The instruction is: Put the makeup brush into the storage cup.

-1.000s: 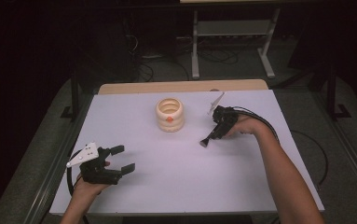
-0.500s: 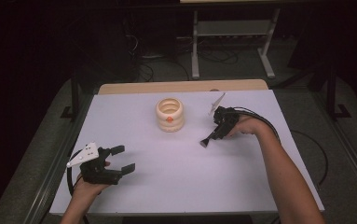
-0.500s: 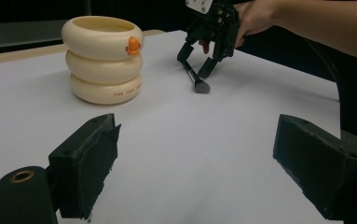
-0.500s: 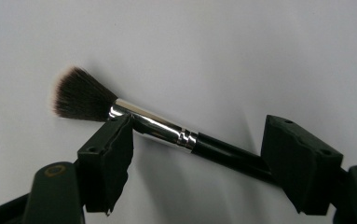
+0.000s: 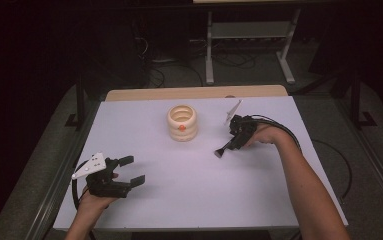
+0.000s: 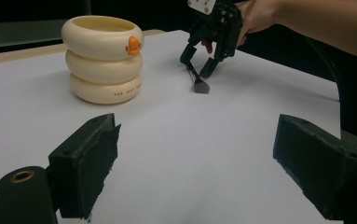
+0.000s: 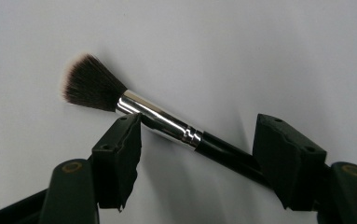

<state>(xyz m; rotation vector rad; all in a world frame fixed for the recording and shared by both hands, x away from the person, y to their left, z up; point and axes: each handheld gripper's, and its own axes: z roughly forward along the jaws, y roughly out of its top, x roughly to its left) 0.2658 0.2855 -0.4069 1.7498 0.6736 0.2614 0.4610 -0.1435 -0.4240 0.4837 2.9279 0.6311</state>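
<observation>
A black makeup brush point(image 7: 157, 119) with a silver ferrule and dark bristles lies flat on the white table point(image 5: 179, 200). My right gripper point(image 7: 199, 135) is low over it, jaws either side of ferrule and handle. They have just been closing with the brush between them, and a gap still shows at the right jaw. In the high view that right gripper point(image 5: 229, 145) is right of centre, with the brush point(image 5: 220, 151) tip poking out. A cream three-ring holder point(image 5: 182, 122) with an orange spot stands at centre back. My left gripper point(image 5: 133, 170) rests open at front left, empty.
A wooden strip point(image 5: 194, 93) borders the table's far edge. A grey metal stand point(image 5: 249, 35) and cables sit on the dark floor behind. A black cable point(image 5: 289, 135) loops from the right gripper along the forearm.
</observation>
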